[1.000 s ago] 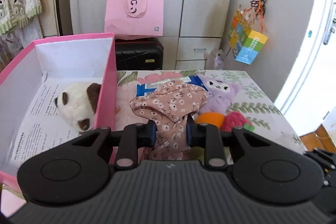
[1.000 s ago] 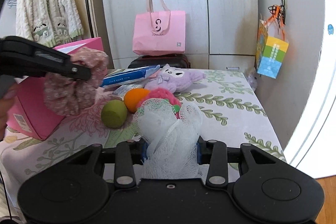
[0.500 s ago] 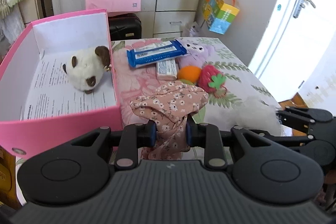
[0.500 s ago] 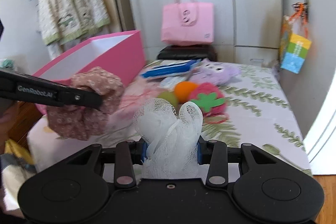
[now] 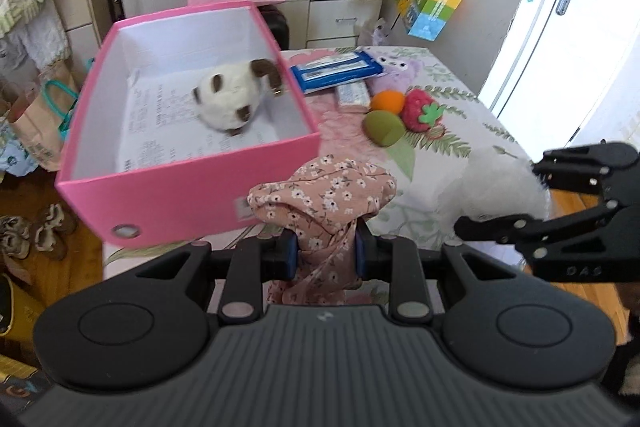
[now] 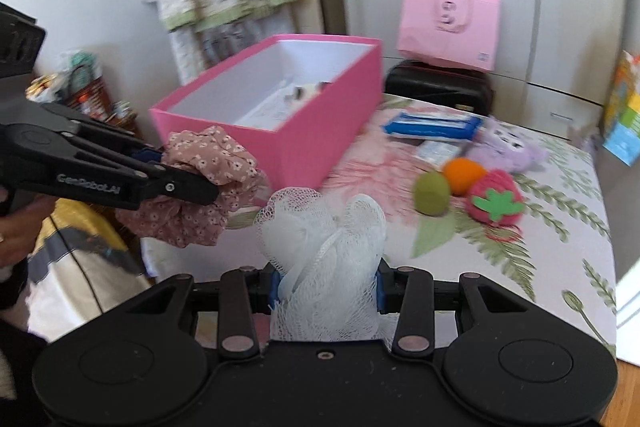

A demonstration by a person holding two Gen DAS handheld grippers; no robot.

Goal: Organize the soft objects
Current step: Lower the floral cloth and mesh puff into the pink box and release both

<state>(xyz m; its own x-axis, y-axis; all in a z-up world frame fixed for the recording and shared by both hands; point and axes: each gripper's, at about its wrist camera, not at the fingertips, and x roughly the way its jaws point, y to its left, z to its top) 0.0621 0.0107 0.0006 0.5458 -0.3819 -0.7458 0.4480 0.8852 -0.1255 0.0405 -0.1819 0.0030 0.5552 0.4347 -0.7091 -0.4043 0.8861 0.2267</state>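
A: Left wrist view first. What does the left gripper (image 5: 325,251) hold?

B: Its blue pads are clamped on a bunched pink floral fabric scrunchie (image 5: 322,195), held in the air just in front of the near wall of the open pink cardboard box (image 5: 192,187). Inside the box lies a white-and-brown plush puppy (image 5: 230,99). To the right of the box, on the floral tablecloth (image 5: 460,131), sit an olive-green soft ball (image 5: 382,127), an orange ball (image 5: 387,101) and a red knitted strawberry (image 5: 422,109) (all close together).

A: And the right wrist view?

B: The right gripper (image 6: 325,287) is pressed narrow on a white mesh bath puff (image 6: 322,247), which is in the air, in front of the box's near corner. The scrunchie hangs left of the puff, beside that same corner.
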